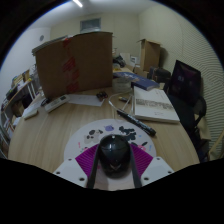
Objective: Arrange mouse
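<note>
A black computer mouse point(113, 151) sits between my gripper's point(114, 172) two dark fingers, and both fingers press on its sides. The magenta pads point(86, 159) spread out to either side of it. The mouse is over a white round mat point(82, 138) with small dark marks, which lies on the wooden table point(55, 125). I cannot tell whether the mouse touches the mat or hangs just above it.
A large open cardboard box point(75, 62) stands at the far left of the table. A black pen-like object point(135, 122) lies just beyond the mat. Stacked papers and books point(155, 103) lie to the right, beside a dark chair point(188, 85). Cluttered shelves point(15, 95) are at the left.
</note>
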Demonstrator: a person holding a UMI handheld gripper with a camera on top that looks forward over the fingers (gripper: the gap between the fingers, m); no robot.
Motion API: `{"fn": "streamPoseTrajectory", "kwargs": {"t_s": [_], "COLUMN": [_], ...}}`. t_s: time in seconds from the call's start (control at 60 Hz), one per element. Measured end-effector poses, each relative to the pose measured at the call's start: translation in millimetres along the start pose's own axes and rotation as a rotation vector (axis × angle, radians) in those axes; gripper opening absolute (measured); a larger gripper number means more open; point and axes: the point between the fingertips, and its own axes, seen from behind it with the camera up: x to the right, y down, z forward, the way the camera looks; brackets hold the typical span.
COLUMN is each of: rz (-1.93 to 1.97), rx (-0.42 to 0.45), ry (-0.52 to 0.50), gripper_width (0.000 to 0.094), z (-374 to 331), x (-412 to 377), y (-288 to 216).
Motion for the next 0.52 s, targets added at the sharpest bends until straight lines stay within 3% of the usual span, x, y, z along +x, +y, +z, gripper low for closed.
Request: {"fn": "streamPoseTrajectory", "kwargs": {"t_s": [0.033, 0.133, 0.167, 0.517], "rz": [-0.008, 0.001, 0.003, -0.026], "rx": [-0.004, -0.001, 0.001, 0.101], "ry": [0.0, -0.026, -0.042, -0.062], "gripper_width": [0.0558, 0.0883, 0.0833, 0.0841], "z": [0, -7, -14, -130], "x": [0, -6, -9, -3], "y": [1, 2, 3, 50]}}
